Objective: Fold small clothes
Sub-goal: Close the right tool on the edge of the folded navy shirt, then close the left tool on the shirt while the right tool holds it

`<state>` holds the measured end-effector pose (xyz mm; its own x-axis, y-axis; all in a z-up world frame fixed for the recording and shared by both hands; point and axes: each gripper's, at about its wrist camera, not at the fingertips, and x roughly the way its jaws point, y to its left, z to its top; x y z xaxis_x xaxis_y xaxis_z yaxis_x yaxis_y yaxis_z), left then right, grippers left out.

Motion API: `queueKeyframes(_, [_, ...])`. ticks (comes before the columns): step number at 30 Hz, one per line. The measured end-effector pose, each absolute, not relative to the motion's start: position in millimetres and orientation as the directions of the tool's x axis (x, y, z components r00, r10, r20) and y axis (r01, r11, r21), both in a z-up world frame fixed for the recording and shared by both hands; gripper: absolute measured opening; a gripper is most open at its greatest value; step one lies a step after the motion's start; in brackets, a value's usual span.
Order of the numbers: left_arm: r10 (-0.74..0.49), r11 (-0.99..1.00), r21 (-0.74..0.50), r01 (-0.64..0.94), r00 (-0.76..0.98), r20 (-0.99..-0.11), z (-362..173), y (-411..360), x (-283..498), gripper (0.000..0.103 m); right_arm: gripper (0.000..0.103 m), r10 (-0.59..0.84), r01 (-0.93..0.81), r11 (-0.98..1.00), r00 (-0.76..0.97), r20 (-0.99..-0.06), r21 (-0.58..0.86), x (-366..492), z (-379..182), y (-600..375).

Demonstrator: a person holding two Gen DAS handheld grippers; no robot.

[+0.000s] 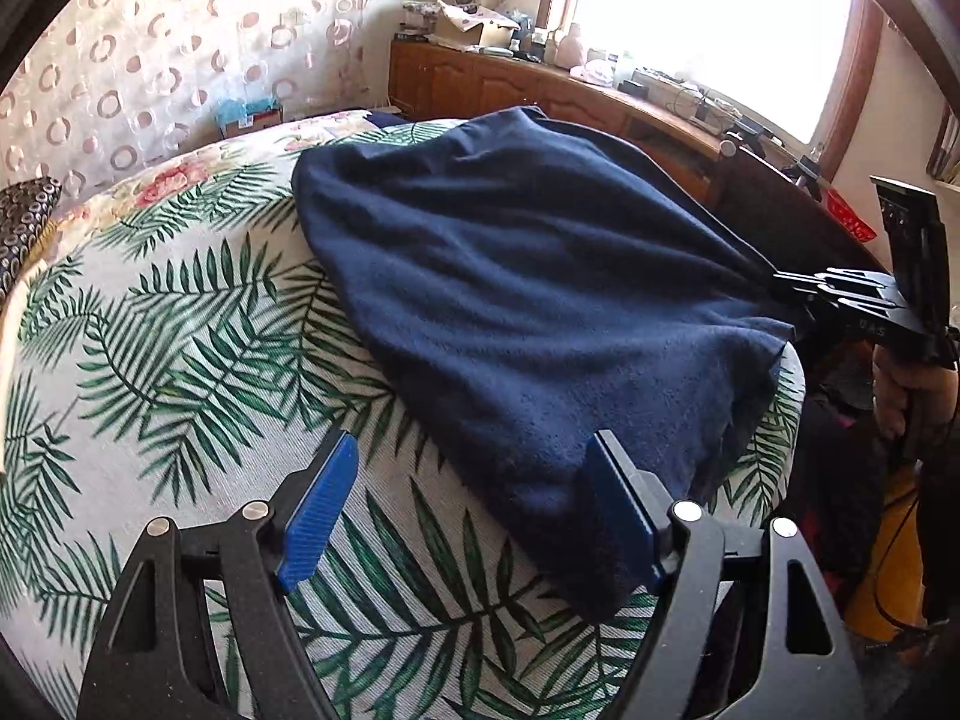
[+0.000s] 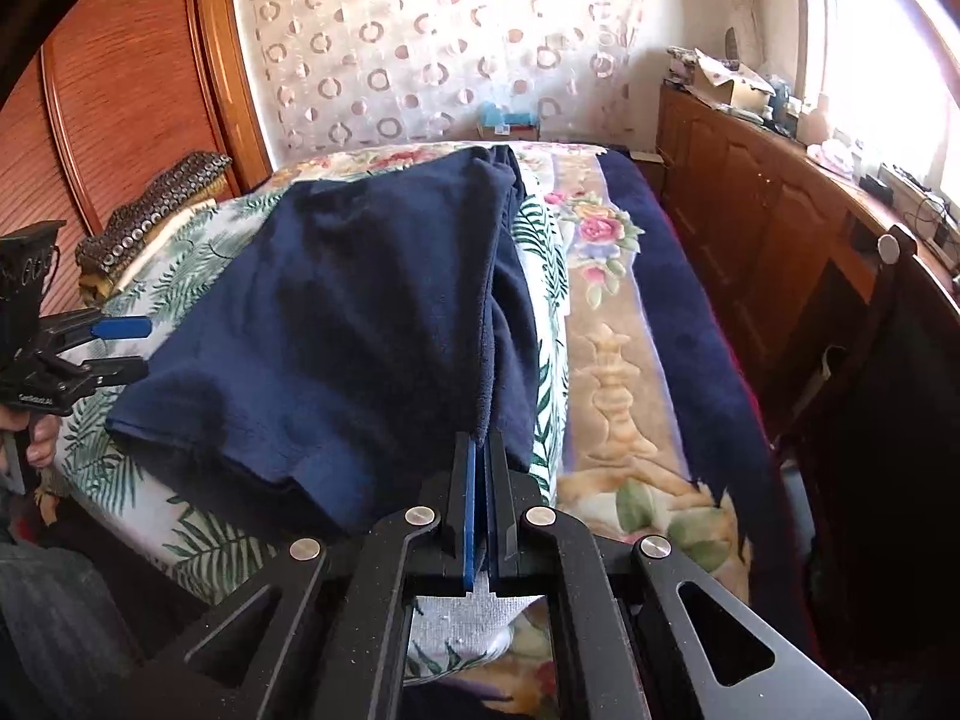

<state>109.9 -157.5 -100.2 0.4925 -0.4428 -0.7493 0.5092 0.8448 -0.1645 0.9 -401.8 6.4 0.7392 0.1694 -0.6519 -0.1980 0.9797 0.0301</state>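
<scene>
on the near edge of the bed (image 1: 150,312), at its leaf-printed cover, both hand-held grippers meet one navy garment (image 1: 510,312). the left gripper (image 1: 474,510) points down at a slant toward the cover, its blue pads spread wide; the near corner of the garment lies between them, close against the right-hand pad, while the other pad stands clear over bare leaf print. nothing is pinched there. in the right wrist view the same left gripper (image 2: 129,348) comes in from the left side, level with the garment's left edge, with the fingers of a hand (image 2: 39,438) wrapped round its handle below.

the right gripper (image 2: 480,480) also tilts downward, and its jaws are pressed together on a bunched corner of the navy cloth, which rises out of the closed pads and fans away toward the far end of the bed. seen from the left wrist camera, the right gripper (image 1: 786,288) sits at the bed's right edge with the fabric drawn into a tight point at its tips, and a hand (image 1: 912,390) grips the handle beneath.

the garment is dark blue, soft and slightly fuzzy, lying across the near right part of the cover with long creases running toward the pinched corner. along its right side a second layer of the same cloth shows under the top one. a floral blanket (image 2: 618,360) with a navy border covers the bed beyond the leafy cover.
</scene>
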Motion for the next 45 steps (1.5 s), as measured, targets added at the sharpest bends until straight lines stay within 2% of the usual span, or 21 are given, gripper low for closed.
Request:
queueKeyframes(10, [-0.490,0.832,-0.247,0.497,0.448,-0.748,-106,-155,106,0.078,0.002,0.156,-0.197,0.980,0.764,-0.626,0.004,16,10,-390])
queueKeyframes(11, [-0.492,0.831,-0.251,0.497,0.444,-0.748,-107,-155,106,0.076,0.006,0.152,-0.194,0.981,0.768,-0.622,0.000,16,8,-389])
queueKeyframes(14, [-0.503,0.822,-0.264,0.504,0.425,-0.753,-110,-157,105,0.066,0.040,0.144,-0.182,0.983,0.782,-0.606,-0.003,19,7,-390])
queueKeyframes(15, [-0.504,0.820,-0.262,0.509,0.426,-0.751,-110,-158,104,0.062,0.046,0.147,-0.183,0.983,0.781,-0.607,0.002,21,4,-390])
queueKeyframes(17, [-0.512,0.811,-0.265,0.521,0.415,-0.752,-111,-160,101,0.055,0.048,0.142,-0.177,0.984,0.770,-0.623,0.005,27,-5,-389])
queueKeyframes(19, [-0.518,0.805,-0.270,0.528,0.406,-0.753,-110,-161,99,0.049,0.048,0.150,-0.181,0.983,0.747,-0.647,0.018,34,-14,-390])
queueKeyframes(25, [-0.518,0.809,-0.277,0.519,0.405,-0.754,-108,-162,97,0.049,0.048,0.208,-0.209,0.975,0.725,-0.656,0.078,38,-28,-392])
queueKeyframes(28, [-0.509,0.810,-0.259,0.527,0.412,-0.756,-108,-164,98,0.048,0.048,0.195,-0.220,0.974,0.727,-0.658,0.046,36,-30,-388])
queueKeyframes(29, [-0.513,0.804,-0.257,0.536,0.409,-0.755,-108,-166,97,0.043,0.048,0.192,-0.226,0.973,0.727,-0.659,0.035,35,-32,-386])
queueKeyframes(30, [-0.520,0.799,-0.263,0.540,0.402,-0.754,-108,-167,98,0.015,0.044,0.188,-0.228,0.973,0.727,-0.660,0.026,36,-31,-386])
queueKeyframes(31, [-0.514,0.805,-0.258,0.534,0.413,-0.751,-106,-167,98,0.007,0.040,0.188,-0.232,0.973,0.728,-0.659,0.021,36,-31,-385])
queueKeyframes(32, [-0.519,0.803,-0.255,0.539,0.421,-0.743,-103,-166,98,0.005,0.030,0.201,-0.244,0.969,0.726,-0.657,0.028,34,-30,-385])
queueKeyframes(33, [-0.527,0.801,-0.253,0.542,0.437,-0.729,-98,-164,97,0.004,0.024,0.211,-0.256,0.966,0.725,-0.656,0.029,34,-29,-384])
queueKeyframes(36, [-0.559,0.796,-0.274,0.539,0.484,-0.673,-76,-152,94,0.004,0.015,0.223,-0.268,0.963,0.726,-0.650,0.030,32,-23,-384])
queueKeyframes(41, [-0.551,0.805,-0.259,0.533,0.513,-0.658,-60,-141,90,0.004,0.014,0.259,-0.266,0.961,0.759,-0.597,0.078,20,-6,-389])
queueKeyframes(45, [-0.535,0.813,-0.262,0.520,0.488,-0.689,-74,-141,95,0.004,0.016,0.244,-0.249,0.965,0.752,-0.613,0.078,18,-12,-389])
